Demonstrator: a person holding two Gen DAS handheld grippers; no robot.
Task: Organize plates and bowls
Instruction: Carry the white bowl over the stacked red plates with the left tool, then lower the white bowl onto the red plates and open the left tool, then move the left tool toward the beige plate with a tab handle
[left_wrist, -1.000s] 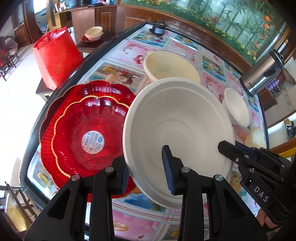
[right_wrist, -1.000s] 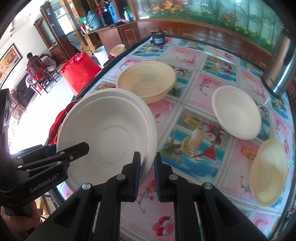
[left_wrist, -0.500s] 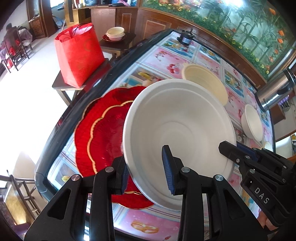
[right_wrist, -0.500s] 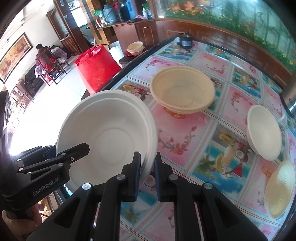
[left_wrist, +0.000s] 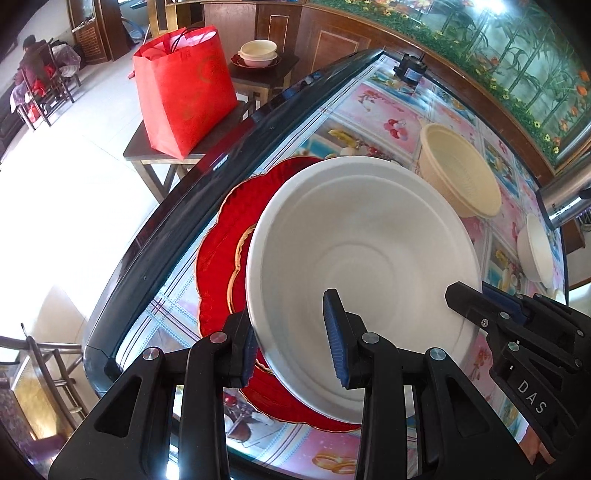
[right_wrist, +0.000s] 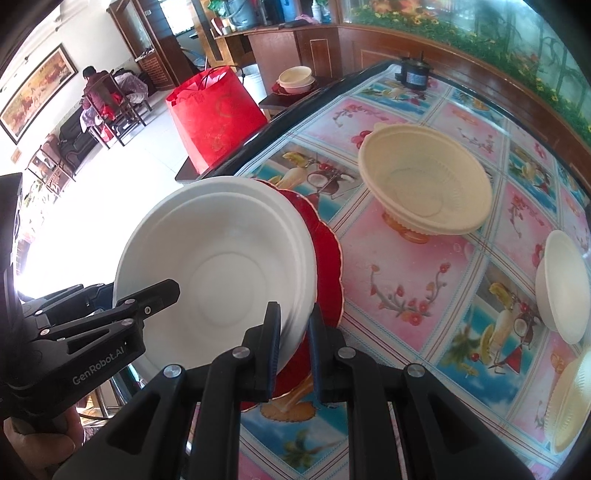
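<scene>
A large white bowl (left_wrist: 369, 258) (right_wrist: 221, 266) hangs tilted between both grippers, above a stack of red scalloped plates (left_wrist: 218, 258) (right_wrist: 327, 266). My left gripper (left_wrist: 291, 332) is shut on the bowl's near-left rim, one pad outside the wall and one inside. My right gripper (right_wrist: 294, 330) pinches the opposite rim tightly. Each gripper also shows in the other's view, the right gripper (left_wrist: 476, 306) and the left gripper (right_wrist: 155, 295). The bowl hides most of the red plates.
On the flowered tablecloth stand a cream ribbed bowl (left_wrist: 458, 173) (right_wrist: 424, 188), a small white bowl (left_wrist: 535, 251) (right_wrist: 565, 288) and another cream bowl (right_wrist: 572, 398). The table's black edge (left_wrist: 166, 229) lies close on the left. A red bag (left_wrist: 184, 88) sits on a side table. A steel flask (left_wrist: 565, 195) stands on the right.
Both grippers have carried the white bowl left toward the table's edge and slightly down. It now covers far more of the red plates, hiding their centre sticker. The grips are unchanged.
</scene>
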